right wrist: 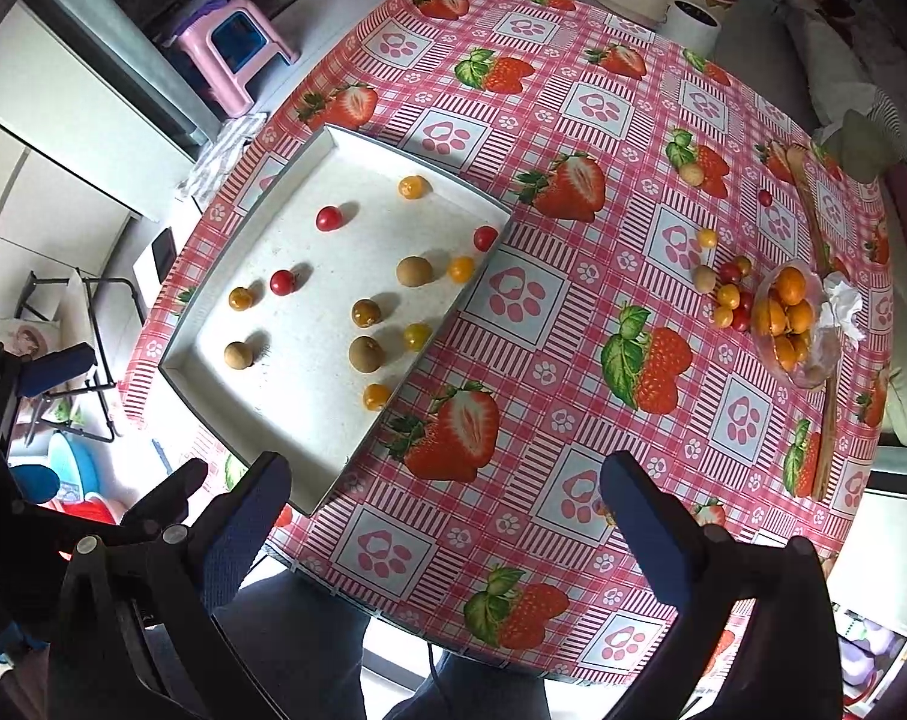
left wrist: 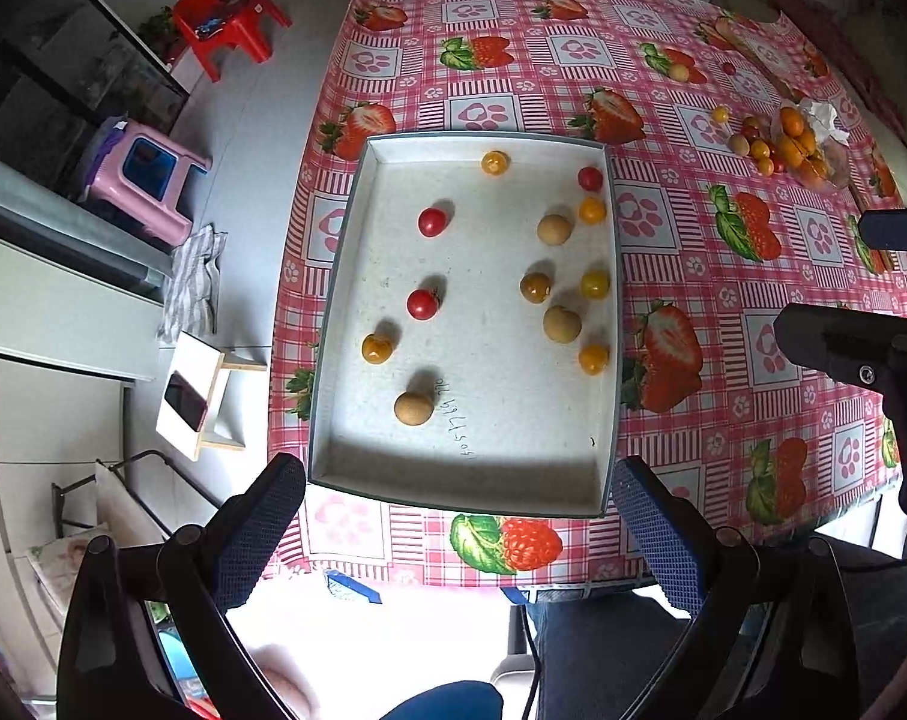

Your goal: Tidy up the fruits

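Fruit already fills the shallow white rectangular tray (left wrist: 345, 276), directly ahead of the empty, spread left claw (left wrist: 453, 516). Rightward, the right claw (right wrist: 447, 510), also wide apart, sits nearer the loose tomato pile (right wrist: 730, 297) beside the clear plastic orange bag (right wrist: 813, 354).

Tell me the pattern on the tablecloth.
The tablecloth has pink-and-white gingham with strawberries and paw prints, clearest in the right wrist view.
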Demonstrator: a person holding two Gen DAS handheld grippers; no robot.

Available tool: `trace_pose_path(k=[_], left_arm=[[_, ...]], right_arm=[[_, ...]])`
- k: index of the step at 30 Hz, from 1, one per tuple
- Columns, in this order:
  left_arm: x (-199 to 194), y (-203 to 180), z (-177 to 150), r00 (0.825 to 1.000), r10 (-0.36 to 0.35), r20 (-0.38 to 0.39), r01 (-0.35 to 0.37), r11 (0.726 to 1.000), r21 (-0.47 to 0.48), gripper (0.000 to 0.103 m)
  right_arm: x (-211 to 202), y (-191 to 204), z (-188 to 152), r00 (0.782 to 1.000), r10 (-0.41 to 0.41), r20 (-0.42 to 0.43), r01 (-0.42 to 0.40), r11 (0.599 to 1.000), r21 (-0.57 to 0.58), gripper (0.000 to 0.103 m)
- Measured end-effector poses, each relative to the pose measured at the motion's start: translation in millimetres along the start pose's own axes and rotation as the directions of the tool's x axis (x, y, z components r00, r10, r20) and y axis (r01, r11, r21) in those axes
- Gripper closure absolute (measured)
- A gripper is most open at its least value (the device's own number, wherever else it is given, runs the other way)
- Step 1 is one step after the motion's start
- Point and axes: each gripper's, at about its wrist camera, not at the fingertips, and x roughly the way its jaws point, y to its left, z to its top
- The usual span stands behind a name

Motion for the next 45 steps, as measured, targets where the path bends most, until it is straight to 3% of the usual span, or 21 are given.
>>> trace_pose_path(k=[15, 20, 45], left_arm=[[0, 2, -4, 1.000, 0.006, -0.012, -0.006, 1.000, 0.007, 0.000], [0, -1, -4, 1.000, -0.004, -0.009, 0.004, 1.000, 0.021, 0.000], [-1, -1, -4, 1.000, -0.021, -0.002, 0.021, 0.999, 0.033, 0.000]], right_arm=[[2, 9, -3, 1.000, 0.013, -0.004, -0.013, 1.000, -0.020, 0.000], [2, 13, -3, 1.000, -0.026, 0.008, 0.026, 0.999, -0.036, 0.000], [-2, 11, -11, 0.999, -0.043, 0.013, 0.043, 0.999, -0.030, 0.000]])
